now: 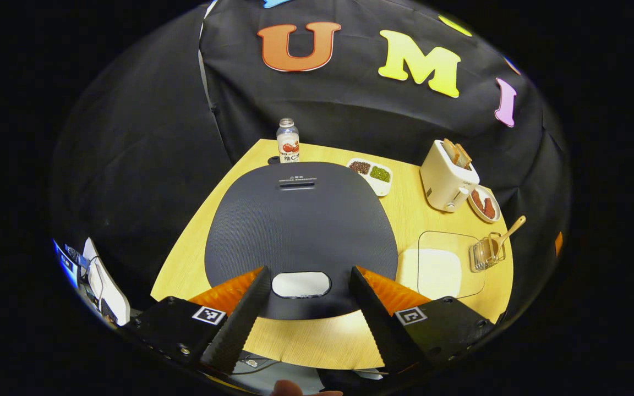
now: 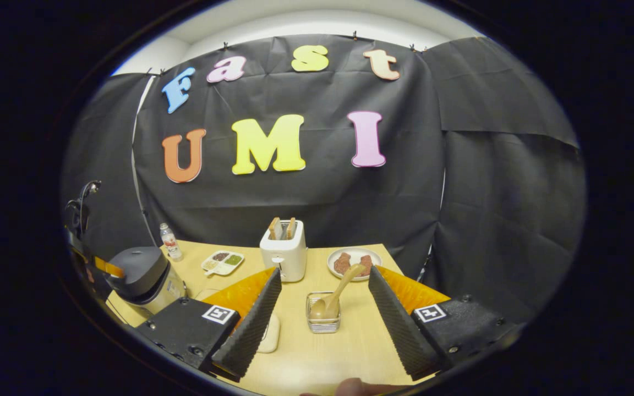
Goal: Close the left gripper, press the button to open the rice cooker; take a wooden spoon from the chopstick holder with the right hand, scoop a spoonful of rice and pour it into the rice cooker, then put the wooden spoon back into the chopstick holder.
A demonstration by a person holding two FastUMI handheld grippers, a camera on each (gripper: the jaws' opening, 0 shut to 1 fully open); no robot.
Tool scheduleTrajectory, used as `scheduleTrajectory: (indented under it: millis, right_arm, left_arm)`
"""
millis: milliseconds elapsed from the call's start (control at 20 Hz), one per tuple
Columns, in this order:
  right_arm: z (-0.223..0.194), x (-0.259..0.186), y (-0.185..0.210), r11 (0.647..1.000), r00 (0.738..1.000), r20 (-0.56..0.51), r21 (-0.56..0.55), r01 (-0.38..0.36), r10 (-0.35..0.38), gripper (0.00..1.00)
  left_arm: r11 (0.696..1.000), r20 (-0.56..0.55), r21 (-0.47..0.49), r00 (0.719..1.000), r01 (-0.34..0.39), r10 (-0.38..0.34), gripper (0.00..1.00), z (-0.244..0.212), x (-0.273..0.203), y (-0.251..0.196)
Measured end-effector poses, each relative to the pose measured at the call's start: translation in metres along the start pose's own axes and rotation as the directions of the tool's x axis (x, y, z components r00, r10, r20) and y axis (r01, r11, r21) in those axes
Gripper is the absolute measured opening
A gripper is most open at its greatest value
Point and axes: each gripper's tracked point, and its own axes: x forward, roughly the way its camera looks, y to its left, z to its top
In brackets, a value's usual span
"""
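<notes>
The rice cooker (image 1: pixel 300 220) lies right below my left gripper (image 1: pixel 309 271), its dark lid down. The white button (image 1: pixel 300 284) sits between the open fingers, and I cannot tell whether they touch the lid. Farther right, the wooden spoon (image 1: pixel 508 232) leans in the wire chopstick holder (image 1: pixel 486 254), beside a clear container of white rice (image 1: pixel 439 269). My right gripper (image 2: pixel 324 272) is open and hovers just short of the chopstick holder (image 2: pixel 323 322). The wooden spoon (image 2: pixel 340 291) stands between its fingers, untouched. The rice cooker (image 2: pixel 142 278) is at the left.
On the wooden table (image 1: pixel 405 209) stand a small bottle (image 1: pixel 288 141), a divided dish of beans (image 1: pixel 372 175), a white toaster (image 1: pixel 449 175) with toast and a plate of meat (image 1: pixel 485 204). The table edge runs close behind the holder.
</notes>
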Motion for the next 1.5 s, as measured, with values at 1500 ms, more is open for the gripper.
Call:
scheduleTrajectory:
  millis: [1500]
  right_arm:
    - [0.049,-0.035,0.016,0.991,0.982,0.134,-0.002,-0.132,0.131,1.0]
  left_arm:
    - [0.999,0.398,0.042,0.916,0.023,-0.038,0.95,0.071,-0.089,-0.039]
